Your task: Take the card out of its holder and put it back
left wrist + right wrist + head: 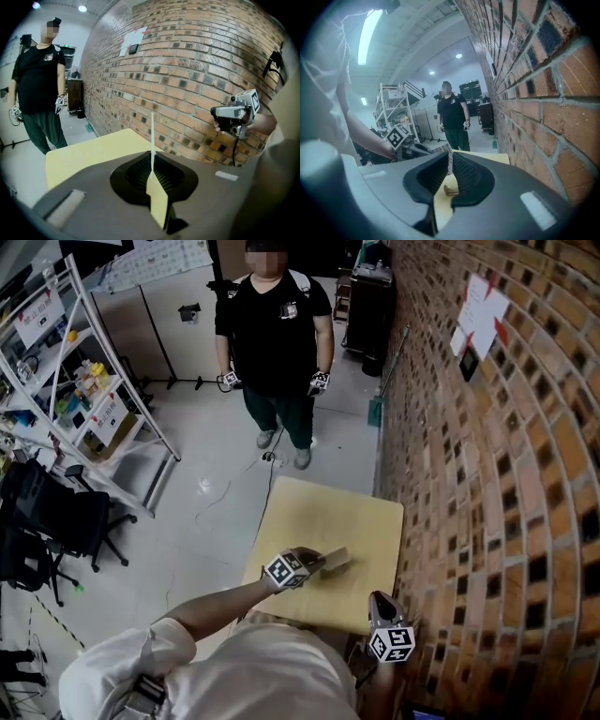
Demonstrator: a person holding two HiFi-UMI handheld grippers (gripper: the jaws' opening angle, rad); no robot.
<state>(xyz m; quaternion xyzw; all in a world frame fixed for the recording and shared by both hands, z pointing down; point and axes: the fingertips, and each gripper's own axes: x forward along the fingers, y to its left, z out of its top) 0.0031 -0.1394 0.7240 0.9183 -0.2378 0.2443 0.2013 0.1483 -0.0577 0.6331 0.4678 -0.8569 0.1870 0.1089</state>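
My left gripper (321, 563) hovers over the yellow table (319, 512), shut on a thin white card (151, 133). In the left gripper view the card is edge-on and sticks up past the pads. The small wooden holder (337, 562) sits on the table just right of the left gripper's tips, with no card in it. My right gripper (375, 599) hangs off the table's near right corner, pointing at the holder (451, 190). Its jaws are all but shut and grip nothing. The printed card (449, 161) shows through their thin slit.
A brick wall (487, 474) runs along the table's right side. A person in black (277, 334) stands beyond the far end, holding two grippers. Metal shelving (75, 381) and black chairs (47, 521) stand at the left.
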